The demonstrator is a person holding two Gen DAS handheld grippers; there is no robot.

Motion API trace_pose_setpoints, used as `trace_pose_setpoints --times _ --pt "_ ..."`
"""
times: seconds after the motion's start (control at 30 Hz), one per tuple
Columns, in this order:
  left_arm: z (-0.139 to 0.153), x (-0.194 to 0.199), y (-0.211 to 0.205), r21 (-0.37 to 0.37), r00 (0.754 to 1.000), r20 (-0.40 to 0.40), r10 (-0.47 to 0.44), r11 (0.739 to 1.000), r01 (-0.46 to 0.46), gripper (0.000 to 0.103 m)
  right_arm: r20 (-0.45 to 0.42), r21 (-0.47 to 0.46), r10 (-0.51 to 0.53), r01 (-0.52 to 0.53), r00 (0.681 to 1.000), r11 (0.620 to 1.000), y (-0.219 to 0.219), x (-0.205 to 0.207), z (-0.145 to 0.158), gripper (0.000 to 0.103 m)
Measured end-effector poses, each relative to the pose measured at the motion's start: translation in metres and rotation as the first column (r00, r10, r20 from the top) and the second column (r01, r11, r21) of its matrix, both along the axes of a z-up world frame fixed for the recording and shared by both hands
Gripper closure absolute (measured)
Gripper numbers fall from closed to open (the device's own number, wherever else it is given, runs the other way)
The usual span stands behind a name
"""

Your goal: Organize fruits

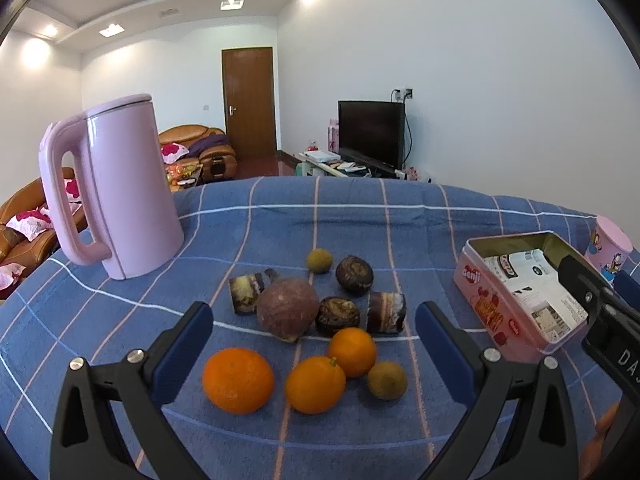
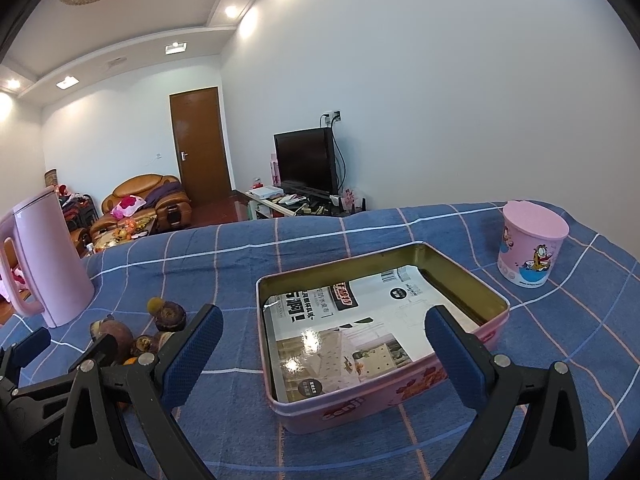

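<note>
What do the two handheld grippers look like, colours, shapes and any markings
Both the left gripper and the right gripper have black angular plastic arms with triangular cut-outs and silver screws, tipped with flat blue textured pads. White lettering shows on their bodies, only partly readable. No sleeves or cables are visible.

Black left gripper [image 1: 314,332], blue finger pads [image 1: 182,348], silver screws [image 1: 135,357]

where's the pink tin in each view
Left wrist: the tin sits at the right edge, right of the fruit, partly behind the right gripper.
Right wrist: the tin fills the centre, between the open jaws.
Shared landmark: the pink kettle, far left in both.
</note>
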State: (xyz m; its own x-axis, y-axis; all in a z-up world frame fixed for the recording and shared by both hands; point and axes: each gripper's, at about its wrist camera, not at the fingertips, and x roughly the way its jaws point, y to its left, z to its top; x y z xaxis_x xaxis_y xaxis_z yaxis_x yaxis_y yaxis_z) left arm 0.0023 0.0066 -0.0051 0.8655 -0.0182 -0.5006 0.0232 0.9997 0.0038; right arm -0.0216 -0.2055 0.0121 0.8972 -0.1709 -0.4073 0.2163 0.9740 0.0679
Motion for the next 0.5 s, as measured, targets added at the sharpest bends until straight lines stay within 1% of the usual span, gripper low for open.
trace_pose_setpoints --times 0.1,0.2,0.3,0.43,0.5 --pt "0.0 -0.003 0.003 0.004 1.0 -0.002 0.01 1.0 -0.01 0.0 -0.002 0.0 0.015 -0.015 1.0 1.0 0.002 0.0 -0.001 0.001" --pt "0.0 -0.006 0.007 0.023 1.0 -0.008 0.024 0.999 -0.024 0.0 -0.011 0.004 0.04 -0.04 0.999 0.999 0.006 0.001 -0.002 0.001" --pt "-0.002 -0.01 0.012 0.032 1.0 -0.022 0.015 0.999 -0.014 0.0 -0.015 -0.004 0.063 -0.063 0.998 0.998 0.01 0.002 -0.003 0.001" --pt "-0.007 -0.019 0.027 0.048 0.998 -0.068 0.001 0.999 0.003 0.0 -0.011 -0.017 0.109 -0.109 0.994 0.994 0.017 0.001 -0.002 0.001" --pt "-0.011 -0.02 0.036 0.046 0.995 -0.1 -0.008 0.999 0.012 0.0 -0.023 -0.016 0.149 -0.149 0.989 0.989 0.022 0.002 -0.004 0.002"
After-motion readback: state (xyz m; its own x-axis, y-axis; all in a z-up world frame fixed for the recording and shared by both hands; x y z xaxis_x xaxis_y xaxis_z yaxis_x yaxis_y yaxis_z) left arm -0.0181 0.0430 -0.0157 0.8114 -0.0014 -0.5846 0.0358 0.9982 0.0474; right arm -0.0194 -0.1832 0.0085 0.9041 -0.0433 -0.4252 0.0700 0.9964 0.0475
